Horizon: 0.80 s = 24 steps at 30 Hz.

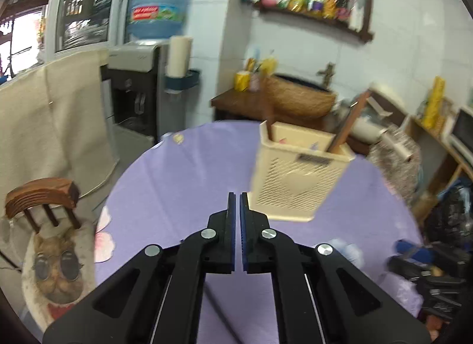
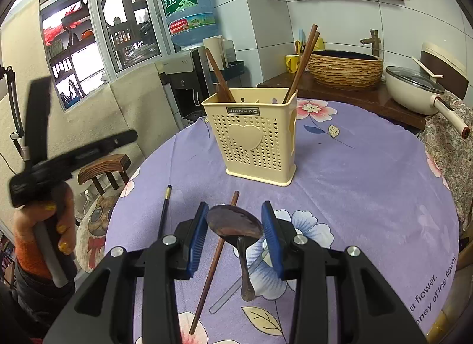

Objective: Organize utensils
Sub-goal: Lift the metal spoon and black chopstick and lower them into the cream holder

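Two grippers in play, caddy (image 2: 251, 134) as reference. Far left of the caddy, the left gripper (image 1: 237, 196) is lifted off the table, jaws pressed together, nothing between them; its view is motion-blurred. The hand (image 2: 44, 225) holding it shows at the left edge of the right wrist view.

Left of and nearer than the caddy: a black chopstick (image 2: 164, 211) lies flat on the purple tablecloth (image 2: 369, 181). Directly in front of the caddy: a brown chopstick (image 2: 217, 255) lies diagonal, next to a dark spoon (image 2: 235, 224) with the bowl toward the caddy and the handle toward camera. A pale straight utensil (image 2: 236, 284) lies under the spoon handle; can't tell what it is.

Right gripper (image 2: 235, 225) is spread wide, pads either side of the spoon bowl, not touching it.

Inside the caddy: brown chopsticks stand in the left and right compartments.

Handling guess: spoon is light, rigid, probably slick. The bowl is wide and curved, so a bad pinch. Take the narrow handle (image 2: 245, 270) near the neck instead, squarely, to stop it from pivoting.
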Tool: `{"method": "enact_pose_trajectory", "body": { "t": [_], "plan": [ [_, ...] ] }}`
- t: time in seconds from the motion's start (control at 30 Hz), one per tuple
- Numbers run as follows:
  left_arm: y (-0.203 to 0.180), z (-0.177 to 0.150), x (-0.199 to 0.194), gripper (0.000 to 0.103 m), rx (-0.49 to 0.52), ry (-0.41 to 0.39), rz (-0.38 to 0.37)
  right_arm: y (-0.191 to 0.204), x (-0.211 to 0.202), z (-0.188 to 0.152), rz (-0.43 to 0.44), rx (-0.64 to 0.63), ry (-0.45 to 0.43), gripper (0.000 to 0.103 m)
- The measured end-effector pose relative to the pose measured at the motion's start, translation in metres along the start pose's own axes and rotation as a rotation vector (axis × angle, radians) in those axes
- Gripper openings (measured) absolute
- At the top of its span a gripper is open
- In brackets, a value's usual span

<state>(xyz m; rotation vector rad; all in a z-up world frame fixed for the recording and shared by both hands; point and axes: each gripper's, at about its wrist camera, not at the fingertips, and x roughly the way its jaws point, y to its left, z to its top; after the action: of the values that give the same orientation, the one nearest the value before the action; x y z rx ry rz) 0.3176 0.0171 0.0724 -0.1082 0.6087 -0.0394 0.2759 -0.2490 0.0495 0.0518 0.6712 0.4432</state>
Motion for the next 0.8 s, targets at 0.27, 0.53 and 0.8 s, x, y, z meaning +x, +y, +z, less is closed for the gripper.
{"method": "enact_pose_trajectory", "body": {
  "t": [0.27, 0.53, 0.8],
  "plan": [
    [0.053, -0.038, 0.048, 0.060, -0.140, 0.151, 0.158, 0.007, 0.000, -0.002, -0.013, -0.020, 0.003, 0.036],
    [0.036, -0.072, 0.092, 0.050, -0.134, 0.244, 0.226, 0.010, 0.000, -0.003, 0.001, -0.023, 0.005, 0.036],
    [0.032, -0.083, 0.109, 0.029, -0.155, 0.267, 0.311, 0.006, 0.000, -0.004, 0.007, -0.013, 0.010, 0.036]
  ]
}}
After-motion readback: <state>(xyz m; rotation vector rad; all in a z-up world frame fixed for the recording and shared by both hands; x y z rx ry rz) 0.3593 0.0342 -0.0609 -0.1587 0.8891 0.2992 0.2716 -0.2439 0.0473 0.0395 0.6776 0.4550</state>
